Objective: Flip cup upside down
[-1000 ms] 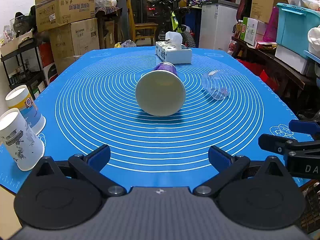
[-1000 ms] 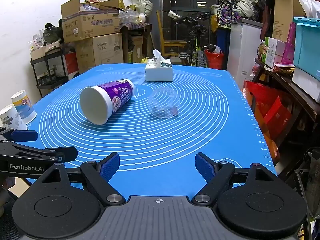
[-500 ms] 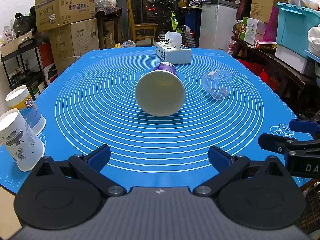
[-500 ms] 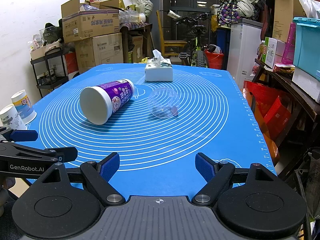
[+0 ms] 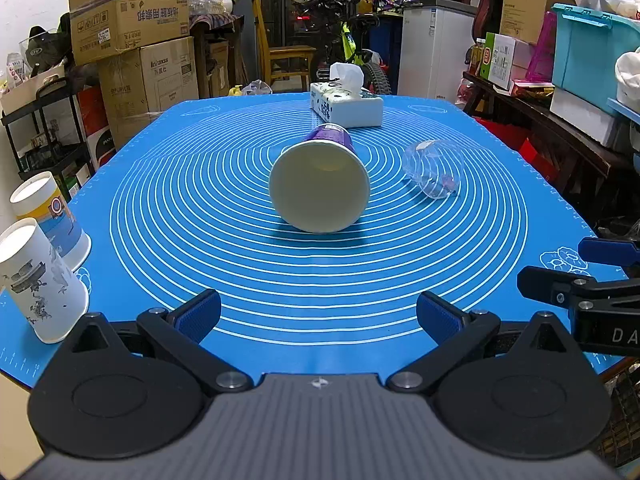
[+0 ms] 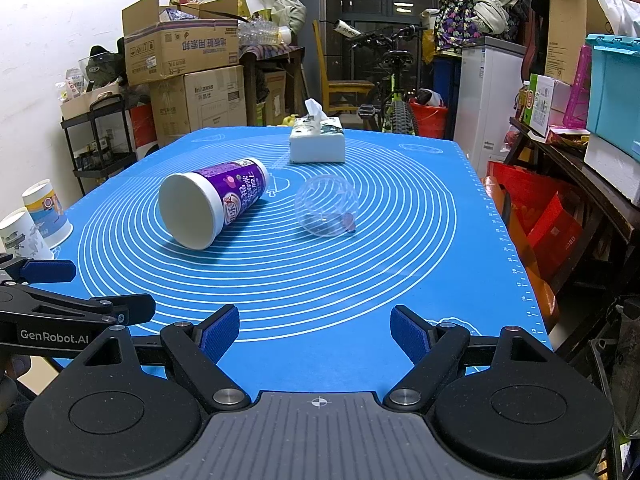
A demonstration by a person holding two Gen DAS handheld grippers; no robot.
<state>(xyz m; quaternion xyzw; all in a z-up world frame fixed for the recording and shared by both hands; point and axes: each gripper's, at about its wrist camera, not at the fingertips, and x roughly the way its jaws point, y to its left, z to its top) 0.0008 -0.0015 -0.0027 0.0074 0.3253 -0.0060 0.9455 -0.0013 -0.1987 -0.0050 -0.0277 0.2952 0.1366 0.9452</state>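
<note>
Two grippers, left [image 5: 318, 314] and right [image 6: 315, 334], hover with jaws wide and empty at the mat's [image 6: 360, 280] near edge, well short of the purple cup [image 6: 214, 202] lying on its side mid-mat, mouth toward them, base pointing far.

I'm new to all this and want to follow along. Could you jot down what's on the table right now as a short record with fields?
surface: blue mat with white rings
purple cup: on its side, open mouth toward the cameras
clear cup: on its side, right of the purple cup, apart from it
tissue box: upright, at the far end
paper cups: two, upside down, at the left edge
left tongs: open, holding nothing
right tongs: open, holding nothing
</note>
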